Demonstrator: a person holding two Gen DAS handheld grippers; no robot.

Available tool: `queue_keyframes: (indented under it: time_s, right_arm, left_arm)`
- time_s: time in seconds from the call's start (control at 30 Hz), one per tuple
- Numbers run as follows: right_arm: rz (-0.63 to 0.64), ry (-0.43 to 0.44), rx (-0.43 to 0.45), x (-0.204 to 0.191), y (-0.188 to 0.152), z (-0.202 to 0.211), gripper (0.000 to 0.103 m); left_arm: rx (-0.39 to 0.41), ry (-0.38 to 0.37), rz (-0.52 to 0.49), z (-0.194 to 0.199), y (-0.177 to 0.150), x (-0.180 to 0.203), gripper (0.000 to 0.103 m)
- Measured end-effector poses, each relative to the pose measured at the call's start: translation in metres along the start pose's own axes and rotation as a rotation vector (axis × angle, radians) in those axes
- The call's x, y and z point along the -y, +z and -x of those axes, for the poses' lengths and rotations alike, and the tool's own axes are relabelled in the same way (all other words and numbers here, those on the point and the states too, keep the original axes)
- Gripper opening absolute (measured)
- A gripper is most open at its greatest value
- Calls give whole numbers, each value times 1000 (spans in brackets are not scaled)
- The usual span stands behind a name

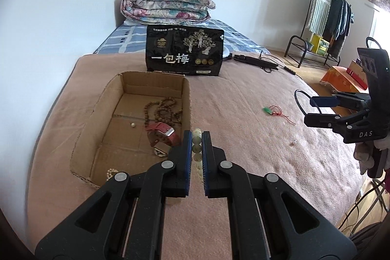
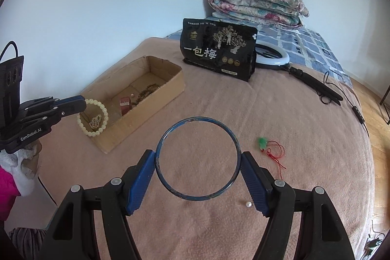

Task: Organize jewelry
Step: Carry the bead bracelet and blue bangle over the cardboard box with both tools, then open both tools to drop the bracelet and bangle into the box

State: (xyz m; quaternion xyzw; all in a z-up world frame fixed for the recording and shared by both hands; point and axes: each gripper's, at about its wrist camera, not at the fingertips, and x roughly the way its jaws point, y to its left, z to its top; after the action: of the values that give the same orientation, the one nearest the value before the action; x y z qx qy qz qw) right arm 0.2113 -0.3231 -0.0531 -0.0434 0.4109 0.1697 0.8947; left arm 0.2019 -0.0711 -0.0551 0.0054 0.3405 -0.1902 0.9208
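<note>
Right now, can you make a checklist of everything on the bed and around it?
Surface: pink blanket over the bed.
Job's things: box holding brown beads, a red watch, a small pearl string; pale bracelet and blue bangle held; green charm on red string and a loose pearl on the blanket.
Clutter: black bag, ring light, folded quilt.
Grippers: left gripper shut on the bracelet beside the box; right gripper shut on the bangle, above the blanket.
Cables: black cord trailing off the bed.
Surroundings: white walls, clothes rack, wood floor.
</note>
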Motion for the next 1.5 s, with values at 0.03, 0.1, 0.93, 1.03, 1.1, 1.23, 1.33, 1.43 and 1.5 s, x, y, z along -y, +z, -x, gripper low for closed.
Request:
queue_keyframes:
  time_s: [0.03, 0.1, 0.93, 1.03, 1.1, 1.23, 1.33, 1.43, 1.5]
  right_arm:
    - [4, 6, 2, -4, 3, -1, 73]
    - [15, 21, 7, -13, 12, -6, 73]
    - [90, 144, -9, -98, 101, -104, 73]
    - [92, 147, -20, -104, 108, -118, 73]
    - [94, 148, -28, -108, 112, -128, 73]
    - [90, 149, -44, -113, 119, -147, 73]
    - [80, 150, -53, -114, 123, -160, 73]
    - [75, 151, -62, -115, 127, -172, 73]
    - [71, 151, -65, -116, 129, -180, 73]
  left_arm:
    - [2, 7, 7, 1, 0, -6, 5]
    - [8, 19, 19, 3, 1, -16, 5]
    - [19, 52, 90, -9, 3, -94, 5]
    - [15, 47, 90, -12, 1, -99, 5]
    - [13, 43, 92, -15, 1, -102, 5]
    - [11, 38, 96, -20, 1, -106, 5]
    - [8, 31, 103, -24, 2, -109, 5]
    - [5, 27, 97, -26, 1, -109, 5]
    - [2, 27, 92, -27, 1, -109, 5]
